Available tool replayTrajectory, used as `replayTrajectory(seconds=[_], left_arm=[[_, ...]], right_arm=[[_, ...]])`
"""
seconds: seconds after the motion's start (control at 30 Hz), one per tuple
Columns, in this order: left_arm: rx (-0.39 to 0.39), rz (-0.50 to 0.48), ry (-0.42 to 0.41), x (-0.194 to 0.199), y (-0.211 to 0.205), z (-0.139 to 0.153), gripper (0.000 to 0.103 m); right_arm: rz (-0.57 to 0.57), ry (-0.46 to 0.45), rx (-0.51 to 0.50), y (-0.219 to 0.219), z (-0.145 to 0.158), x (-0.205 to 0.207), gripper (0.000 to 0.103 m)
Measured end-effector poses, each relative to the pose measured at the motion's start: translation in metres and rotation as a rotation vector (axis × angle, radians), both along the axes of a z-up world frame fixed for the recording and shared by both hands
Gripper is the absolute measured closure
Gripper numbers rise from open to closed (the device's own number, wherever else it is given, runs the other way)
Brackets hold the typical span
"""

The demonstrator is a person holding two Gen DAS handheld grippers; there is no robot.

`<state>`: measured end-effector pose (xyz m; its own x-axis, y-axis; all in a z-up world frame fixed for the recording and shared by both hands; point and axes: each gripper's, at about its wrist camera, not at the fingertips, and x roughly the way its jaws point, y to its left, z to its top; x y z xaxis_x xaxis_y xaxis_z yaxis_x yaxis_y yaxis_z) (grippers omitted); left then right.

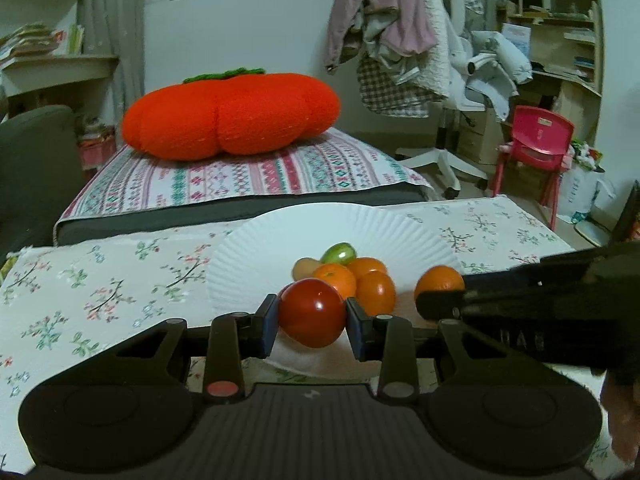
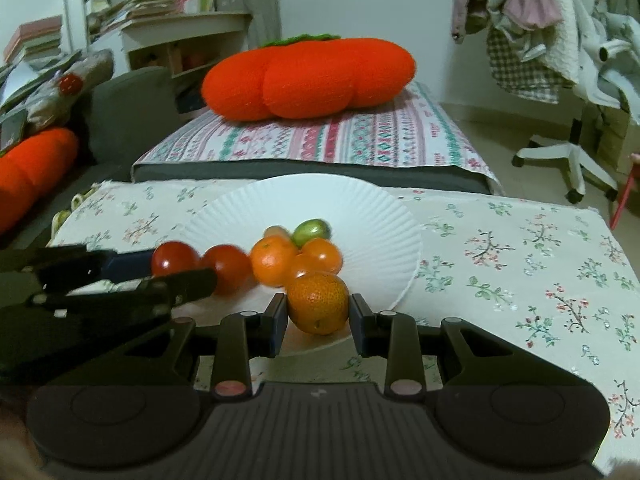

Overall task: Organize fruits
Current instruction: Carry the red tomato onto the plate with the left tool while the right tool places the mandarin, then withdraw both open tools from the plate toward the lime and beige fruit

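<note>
Tomato [image 1: 313,313] pinched between left gripper [image 1: 312,320] fingers, over near rim of paper plate [image 1: 280,236]. Right gripper [image 2: 319,312] fingers flank orange [image 2: 318,302], narrow, contact unclear. Fruit pile [image 1: 344,268] just beyond fingertips, flowered tabletop [image 1: 100,280] beneath.

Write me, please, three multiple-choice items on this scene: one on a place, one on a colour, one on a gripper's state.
1. Where does the fruit pile lie?
A. on the paper plate
B. on the striped cushion
C. on the floor

2. What colour is the fruit in the left gripper?
A. green
B. red
C. orange

3. How is the right gripper?
A. wide open, empty
B. out of view
C. closed on an orange

Answers: 1 A, the fruits sit inside the plate's rim; 2 B, a red tomato sits between its fingers; 3 C, both fingers touch the orange.
</note>
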<state>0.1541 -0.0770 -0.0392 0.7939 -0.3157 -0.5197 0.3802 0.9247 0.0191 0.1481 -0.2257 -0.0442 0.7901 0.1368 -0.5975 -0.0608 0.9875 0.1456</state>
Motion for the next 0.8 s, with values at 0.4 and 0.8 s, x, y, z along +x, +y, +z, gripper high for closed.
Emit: replayTrajectory(seconds=[0.4, 0.8], left_arm=[[-0.031, 0.007, 0.058, 0.011, 0.003, -0.013, 0.071], [-0.116, 0.089, 0.043, 0.009, 0.027, 0.008, 0.062]], right_arm=[[0.000, -0.020, -0.034, 0.002, -0.005, 0.004, 0.070], [-0.128, -0.062, 0.044, -0.027, 0.004, -0.002, 0.055]])
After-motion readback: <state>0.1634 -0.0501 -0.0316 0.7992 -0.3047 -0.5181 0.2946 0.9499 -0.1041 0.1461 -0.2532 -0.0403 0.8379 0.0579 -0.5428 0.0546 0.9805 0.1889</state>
